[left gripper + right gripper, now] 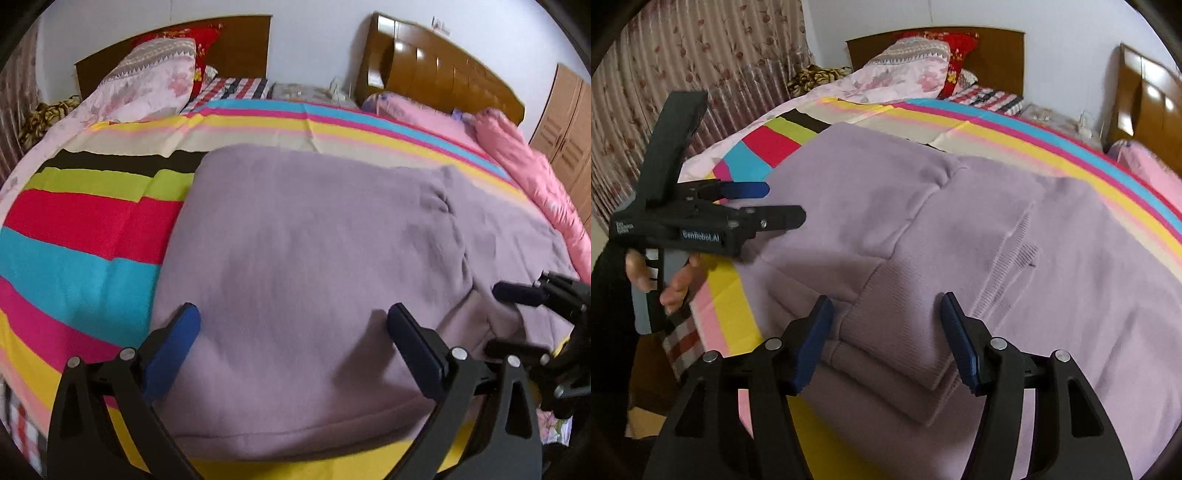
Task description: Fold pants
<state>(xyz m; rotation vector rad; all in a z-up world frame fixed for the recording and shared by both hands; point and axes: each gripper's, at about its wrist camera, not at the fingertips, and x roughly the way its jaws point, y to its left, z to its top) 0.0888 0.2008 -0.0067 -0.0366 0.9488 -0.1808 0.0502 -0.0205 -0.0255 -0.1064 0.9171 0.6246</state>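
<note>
Lilac fleece pants (314, 266) lie partly folded on the striped bed, one part laid over the other. They also show in the right wrist view (960, 229), with a ribbed cuff (897, 306) near the front edge. My left gripper (293, 325) is open and empty, just above the near folded edge. It also shows in the right wrist view (785, 203), held by a hand at the pants' left side. My right gripper (886, 314) is open and empty over the ribbed cuff. It shows in the left wrist view (495, 317) at the right.
A striped sheet (74, 229) covers the bed. Pillows (147, 81) and a folded quilt lie at the back by a wooden headboard (436, 70). A pink duvet (535, 184) runs along the right side. A curtain (683, 74) hangs at the left.
</note>
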